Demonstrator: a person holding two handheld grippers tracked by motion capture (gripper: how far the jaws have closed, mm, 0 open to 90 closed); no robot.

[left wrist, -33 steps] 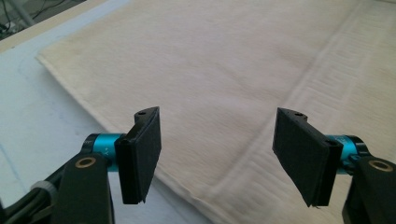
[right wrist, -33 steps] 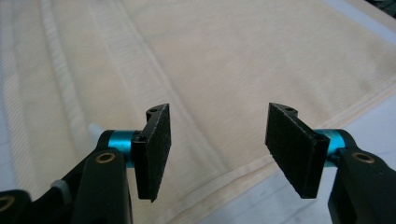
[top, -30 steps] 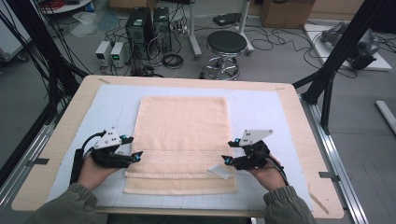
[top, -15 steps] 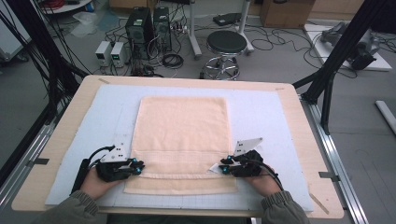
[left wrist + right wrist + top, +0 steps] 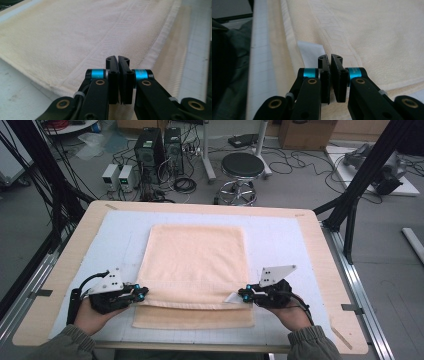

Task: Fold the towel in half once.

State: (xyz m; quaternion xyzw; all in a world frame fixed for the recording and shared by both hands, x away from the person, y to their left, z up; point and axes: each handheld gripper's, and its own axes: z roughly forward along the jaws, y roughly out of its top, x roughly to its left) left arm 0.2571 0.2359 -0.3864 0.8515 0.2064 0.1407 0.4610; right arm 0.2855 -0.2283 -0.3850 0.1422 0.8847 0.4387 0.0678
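Observation:
A cream towel lies folded on the white mat, with a lower layer sticking out towards the near edge. My left gripper is at the upper layer's near left corner. Its jaws have just been closing and stand shut with the towel's hem pinched low between them. My right gripper is at the near right corner beside a white label. Its jaws have also just closed on the towel, next to the label.
The white mat sits on a wooden table with bare mat on either side of the towel. Beyond the far edge are a black stool, computer towers and cables on the floor. Black frame posts rise at both sides.
Both grippers dropped to the towel's near corners, shut on the upper layer's edge and rose slightly. A shadow now shows under that edge.

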